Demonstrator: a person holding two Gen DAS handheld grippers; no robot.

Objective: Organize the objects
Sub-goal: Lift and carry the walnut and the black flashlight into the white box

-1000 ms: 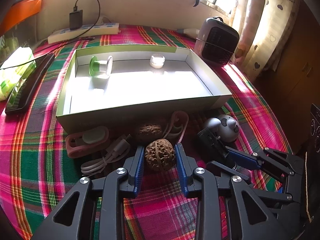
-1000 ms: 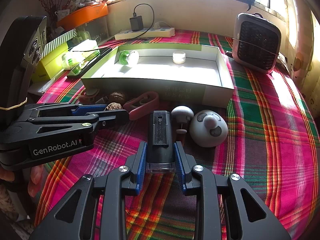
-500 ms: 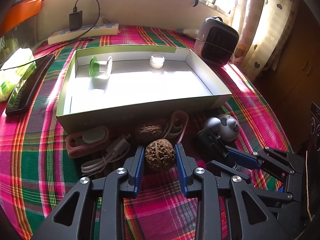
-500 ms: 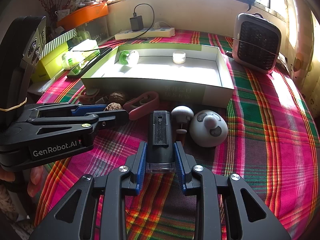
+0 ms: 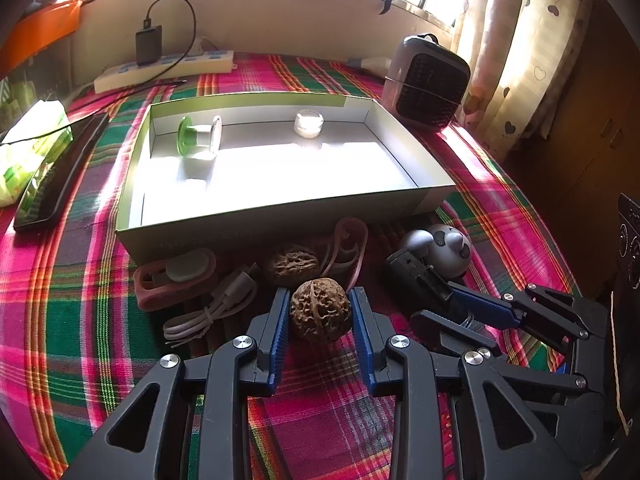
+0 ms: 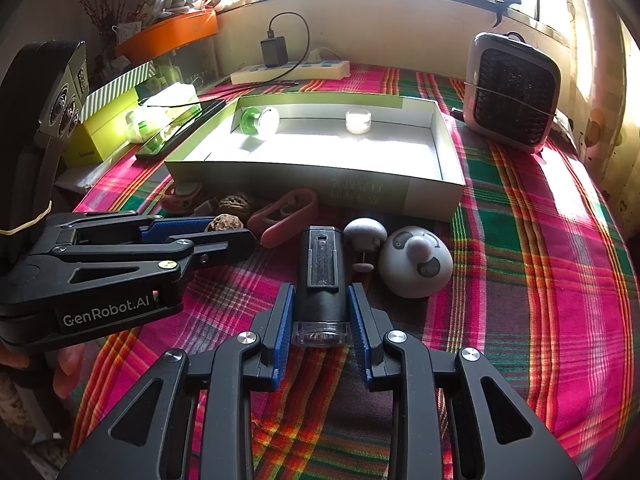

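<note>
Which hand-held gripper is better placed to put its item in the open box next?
Left, narrowly. The left hand-held gripper is shut on the walnut, which sits nearer the box. The right hand-held gripper is shut on the black light, slightly farther back.

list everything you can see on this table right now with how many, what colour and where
box: 1, green outside, white inside, table centre
green-and-clear item: 1, back left inside box
small clear jar: 1, back inside box
walnuts: 2, brown, before box, one between left fingers
pink loop holders: 2, before box
white cable: 1, bundled, before box
black flashlight: 1, between right fingers
grey round toy: 1, right of flashlight
mushroom-shaped piece: 1, grey, between flashlight and toy
small heater: 1, grey-black, back right
power strip: 1, white, charger plugged in, rear
left gripper: closed on walnut
right gripper: closed on flashlight
</note>
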